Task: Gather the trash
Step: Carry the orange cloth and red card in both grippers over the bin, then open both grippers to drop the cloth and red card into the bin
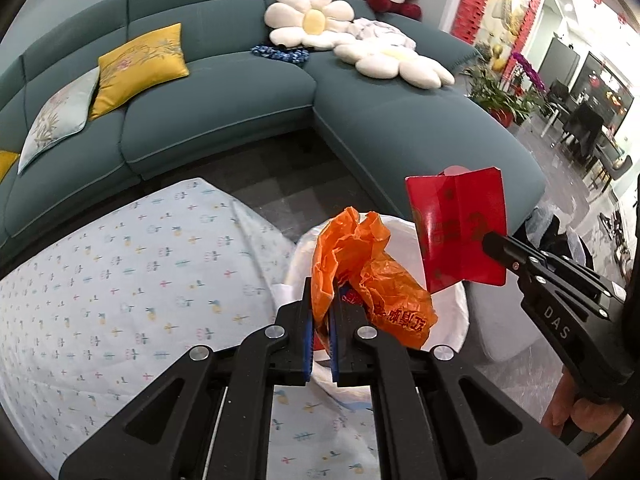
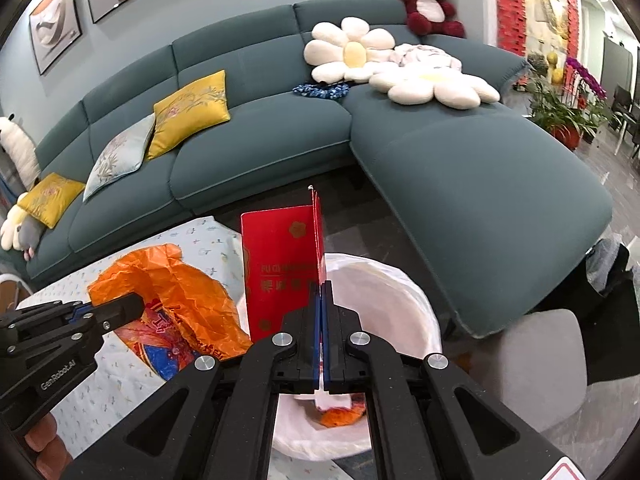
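Left wrist view showed your left tongs (image 1: 322,312) clamped on a crumpled orange plastic bag (image 1: 370,276), held above the white-lined bin (image 1: 452,316). At three o'clock your right tongs (image 1: 486,240) pinched a folded red paper envelope (image 1: 460,232). You were at the carry-to-bin step; next, you needed both pieces over the opening before letting go.

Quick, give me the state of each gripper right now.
Left gripper: shut on the orange plastic bag.
Right gripper: shut on the red envelope, held over the white-lined bin.
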`<state>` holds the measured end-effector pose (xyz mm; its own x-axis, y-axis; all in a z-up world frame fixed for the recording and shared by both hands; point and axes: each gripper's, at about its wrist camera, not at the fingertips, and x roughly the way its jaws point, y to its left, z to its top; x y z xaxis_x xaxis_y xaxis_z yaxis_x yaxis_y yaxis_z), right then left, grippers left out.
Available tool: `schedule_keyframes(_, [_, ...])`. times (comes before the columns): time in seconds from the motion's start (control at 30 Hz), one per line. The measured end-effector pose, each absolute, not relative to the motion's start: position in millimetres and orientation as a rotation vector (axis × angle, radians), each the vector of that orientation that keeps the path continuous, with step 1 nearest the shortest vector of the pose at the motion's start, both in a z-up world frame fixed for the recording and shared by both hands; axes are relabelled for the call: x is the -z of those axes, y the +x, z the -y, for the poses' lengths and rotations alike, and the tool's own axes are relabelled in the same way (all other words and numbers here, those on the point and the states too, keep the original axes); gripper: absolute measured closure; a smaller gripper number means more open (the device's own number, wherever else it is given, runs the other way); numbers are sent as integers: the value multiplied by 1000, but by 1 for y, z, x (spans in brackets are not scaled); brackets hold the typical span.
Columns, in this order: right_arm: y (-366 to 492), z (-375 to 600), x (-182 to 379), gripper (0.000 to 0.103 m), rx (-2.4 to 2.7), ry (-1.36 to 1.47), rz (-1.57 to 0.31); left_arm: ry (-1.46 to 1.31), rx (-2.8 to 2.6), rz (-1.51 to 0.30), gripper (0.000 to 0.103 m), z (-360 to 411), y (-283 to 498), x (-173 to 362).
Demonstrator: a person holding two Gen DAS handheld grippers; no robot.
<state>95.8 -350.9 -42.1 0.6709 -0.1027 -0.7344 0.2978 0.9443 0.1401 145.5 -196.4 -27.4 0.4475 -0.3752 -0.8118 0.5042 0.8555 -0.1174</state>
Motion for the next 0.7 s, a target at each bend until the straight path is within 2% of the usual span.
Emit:
schedule_keyframes(0.4, [77,364,38,102,218,276,-799,183,556,-983,94,222,135,33])
schedule_keyframes(0.47, [77,362,38,102,212,273,-799,177,546,-994,77,220,136,35])
schedule_keyframes(0.5, [77,361,38,101,209,274,-798,172,538,-997,54,219,135,35])
schedule_keyframes(0.53, [76,360,38,99,210,275,-792,161,518,-988,46,216,135,34])
schedule_keyframes(0.57, [77,359,37,93,211,276,-792,153,505,-972,40,213,135,32])
schedule_keyframes(0.67, [75,353,36,74,211,273,-779,146,497,-968,40,208,136,30])
schedule_keyframes(0.7, [73,352,35,71,210,271,-776,145,492,-968,40,206,137,29])
